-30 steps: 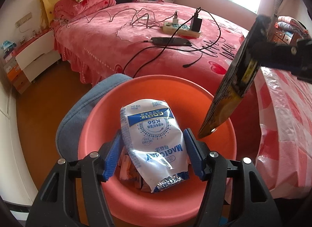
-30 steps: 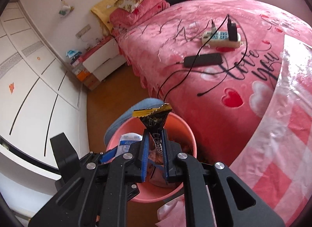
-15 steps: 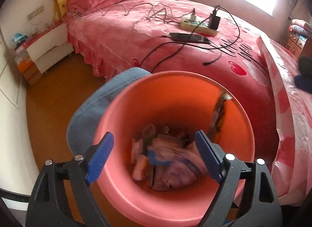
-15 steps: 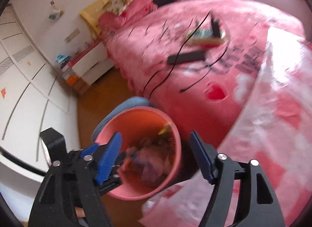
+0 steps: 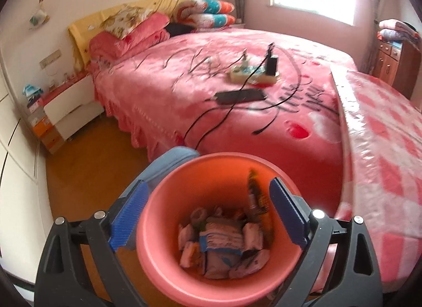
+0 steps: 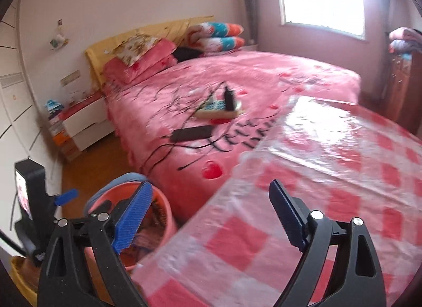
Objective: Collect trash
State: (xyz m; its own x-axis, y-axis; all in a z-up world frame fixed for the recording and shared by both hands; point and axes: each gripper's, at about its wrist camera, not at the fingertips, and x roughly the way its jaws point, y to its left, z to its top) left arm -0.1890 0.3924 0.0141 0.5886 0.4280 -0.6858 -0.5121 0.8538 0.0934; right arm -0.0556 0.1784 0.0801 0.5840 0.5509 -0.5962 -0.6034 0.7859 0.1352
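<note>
A pink plastic bin (image 5: 163, 262) stands on the floor beside the bed, with several wrappers in it: a white and blue bag (image 5: 221, 241) on top and a dark wrapper (image 5: 254, 193) leaning on the right wall. My left gripper (image 5: 207, 213) is open and empty above the bin. My right gripper (image 6: 209, 217) is open and empty over the checked table cover (image 6: 329, 201). The bin shows at lower left in the right wrist view (image 6: 164, 217), partly hidden by the left gripper's body (image 6: 34, 201).
A pink bed (image 5: 211, 96) carries a power strip (image 5: 253, 72), a black adapter (image 5: 240, 96) and cables. A blue cushion (image 5: 168, 162) lies behind the bin. A white nightstand (image 5: 71, 106) stands at left, a wooden dresser (image 5: 395, 61) at far right.
My left gripper opened and dropped the white and blue bag into the bin; my right gripper opened and dropped the dark wrapper in. Both grippers then lifted, the right swinging over the table cover.
</note>
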